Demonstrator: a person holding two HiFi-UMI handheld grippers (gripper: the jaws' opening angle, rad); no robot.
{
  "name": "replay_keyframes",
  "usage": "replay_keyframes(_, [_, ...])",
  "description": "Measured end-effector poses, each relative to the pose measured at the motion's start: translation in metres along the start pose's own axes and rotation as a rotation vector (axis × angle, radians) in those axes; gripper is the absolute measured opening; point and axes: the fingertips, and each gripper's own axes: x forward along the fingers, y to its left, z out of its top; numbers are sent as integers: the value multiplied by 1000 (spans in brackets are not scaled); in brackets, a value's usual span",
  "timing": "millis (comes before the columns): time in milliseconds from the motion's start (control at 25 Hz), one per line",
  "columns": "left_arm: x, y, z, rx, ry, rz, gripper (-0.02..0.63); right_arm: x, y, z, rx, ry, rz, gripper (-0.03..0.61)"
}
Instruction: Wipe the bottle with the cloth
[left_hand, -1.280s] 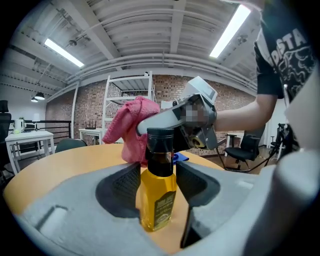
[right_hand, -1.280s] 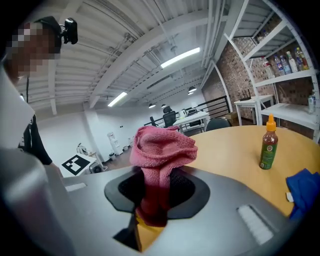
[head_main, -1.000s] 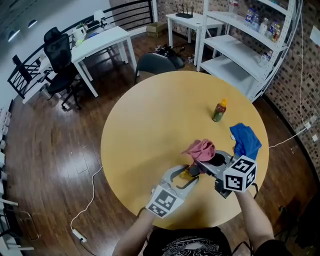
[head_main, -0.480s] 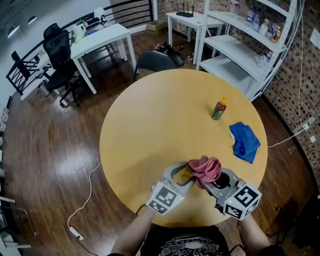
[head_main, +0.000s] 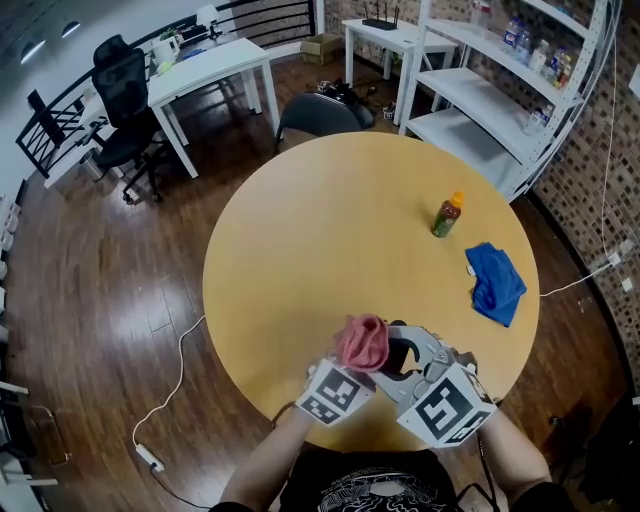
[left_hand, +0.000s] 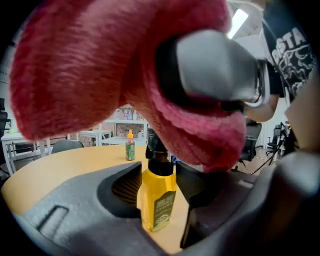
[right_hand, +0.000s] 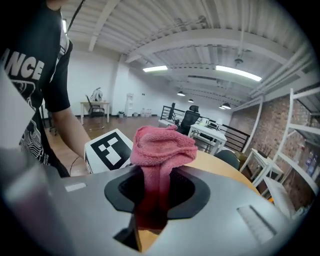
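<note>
Carried the cloth (head_main: 362, 342) left and a little nearer over the last second, from right of the left gripper (left_hand: 157, 187) to directly over it. Brought the right gripper (right_hand: 154, 197) in close too, marker cubes now side by side at the near edge of the bench (head_main: 300, 230).

Holds the bottle (left_hand: 158, 192) upright in the left gripper, closed on the yellow body from both sides (no telling whether the base rests on the bench). Hides the bottle from the head view, under the cloth. Pinches the cloth in the right gripper, shut tight on a hanging fold, with the rest bunched above the jaws. Presses that bunch against or just over the black cap, judging by the left gripper view.

Looks like mid-wipe, working at the top of the bottle, yellow body bare below. Calls next, probably, for drawing the cloth down along the side while keeping the left grip steady, or for turning the bottle against it.

Leaves a green bottle (head_main: 447, 214) and a blue cloth (head_main: 497, 283) at the far right, well apart from the work.
</note>
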Motion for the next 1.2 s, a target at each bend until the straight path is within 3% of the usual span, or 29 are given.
replay_keyframes(280, [-1, -1, -2, 10, 0, -7, 212, 42, -8, 10, -92, 102, 140, 98])
replay_keyframes(520, [-1, -1, -1, 4, -1, -7, 212, 60, -28, -9, 2, 134, 237, 98])
replay_keyframes(800, [2, 1, -2, 0, 5, -4, 212, 39, -74, -39, 158, 99, 146, 98])
replay_keyframes(960, [-1, 2, 0, 3, 14, -1, 212, 14, -95, -19, 223, -19, 28, 98])
replay_keyframes(1080, [-1, 1, 0, 0, 15, 1, 212, -3, -91, -2, 246, -98, 4, 98])
replay_keyframes(1200, [0, 0, -3, -2, 17, -2, 212, -11, -75, -13, 242, -100, -1, 98])
